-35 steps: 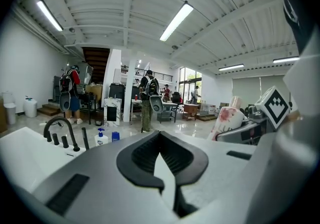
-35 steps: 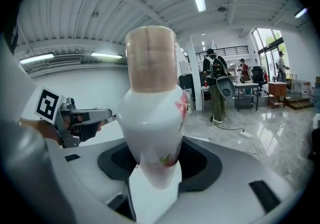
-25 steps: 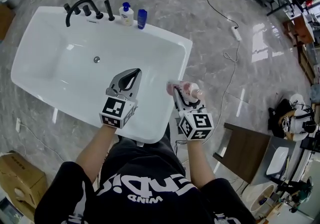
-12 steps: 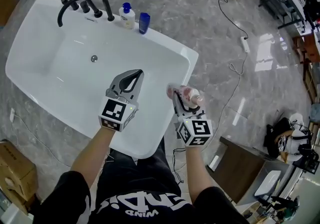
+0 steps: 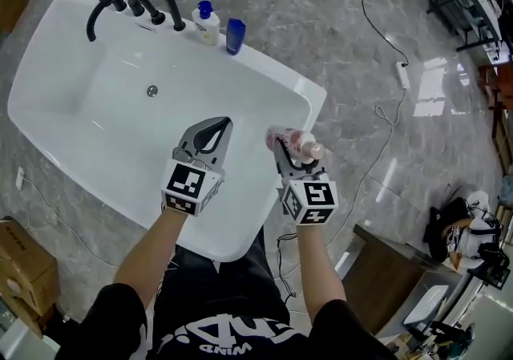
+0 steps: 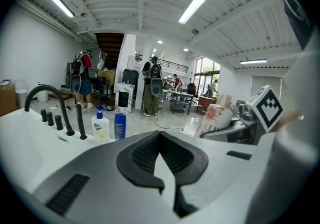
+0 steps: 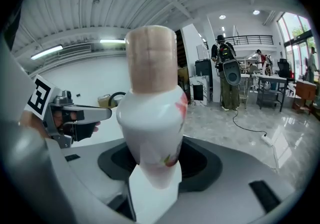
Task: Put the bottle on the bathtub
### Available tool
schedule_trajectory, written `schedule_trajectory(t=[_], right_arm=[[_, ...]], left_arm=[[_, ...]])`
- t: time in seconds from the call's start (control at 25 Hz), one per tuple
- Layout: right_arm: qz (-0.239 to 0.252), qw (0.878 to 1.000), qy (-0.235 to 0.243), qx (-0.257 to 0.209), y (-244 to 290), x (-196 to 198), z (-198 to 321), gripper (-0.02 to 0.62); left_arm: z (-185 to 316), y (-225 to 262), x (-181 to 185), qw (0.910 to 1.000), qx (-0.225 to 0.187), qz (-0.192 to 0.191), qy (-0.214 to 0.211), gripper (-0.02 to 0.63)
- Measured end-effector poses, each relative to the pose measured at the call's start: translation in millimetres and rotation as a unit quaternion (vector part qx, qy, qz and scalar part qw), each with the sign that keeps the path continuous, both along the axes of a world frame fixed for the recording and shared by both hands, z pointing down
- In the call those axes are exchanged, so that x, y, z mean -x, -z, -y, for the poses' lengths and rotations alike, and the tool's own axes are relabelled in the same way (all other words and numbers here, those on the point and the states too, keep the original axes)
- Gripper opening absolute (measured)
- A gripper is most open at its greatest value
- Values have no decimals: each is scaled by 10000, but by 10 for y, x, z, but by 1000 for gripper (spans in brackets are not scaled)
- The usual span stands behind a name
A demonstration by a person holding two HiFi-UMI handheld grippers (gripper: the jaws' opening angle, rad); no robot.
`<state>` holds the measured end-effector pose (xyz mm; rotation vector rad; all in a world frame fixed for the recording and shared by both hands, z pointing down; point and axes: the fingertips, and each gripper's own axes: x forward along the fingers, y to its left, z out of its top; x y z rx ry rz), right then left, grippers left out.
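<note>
A white bottle (image 5: 296,143) with a pink flower print and a beige cap is held in my right gripper (image 5: 288,148), which is shut on its body. It hangs over the bathtub's near right rim, cap pointing right. In the right gripper view the bottle (image 7: 152,118) stands between the jaws, cap up. The white bathtub (image 5: 272,68) fills the upper left of the head view. My left gripper (image 5: 215,129) hovers over the tub's inside, shut and empty; in the left gripper view its jaws meet at the tips (image 6: 161,135) and the bottle (image 6: 214,118) shows to the right.
On the tub's far rim stand a black faucet (image 5: 108,6), a white pump bottle (image 5: 205,23) and a blue bottle (image 5: 234,35). The drain (image 5: 152,91) lies in the basin. A cable with a power strip (image 5: 402,74) runs over the marble floor. A cardboard box (image 5: 24,270) sits lower left.
The head view has turned a little, so the tub sits slightly lower and more to the right. Both grippers keep their places and the bottle stays gripped.
</note>
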<state>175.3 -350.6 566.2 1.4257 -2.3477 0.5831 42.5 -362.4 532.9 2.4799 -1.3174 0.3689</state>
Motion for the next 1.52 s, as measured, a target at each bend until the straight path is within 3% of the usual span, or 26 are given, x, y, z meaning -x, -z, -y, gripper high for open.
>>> schedule_trajectory(t=[1.0,1.52], right_arm=[[-537,9984,91,114,-589,-220,1864,239],[-722,9957,74,571,-1048,-206,2165,239]], left_arm=[[-7,-426,-78,9994,323,-13,109,8],[-5,-697,-8,9984,540,66,182,8]])
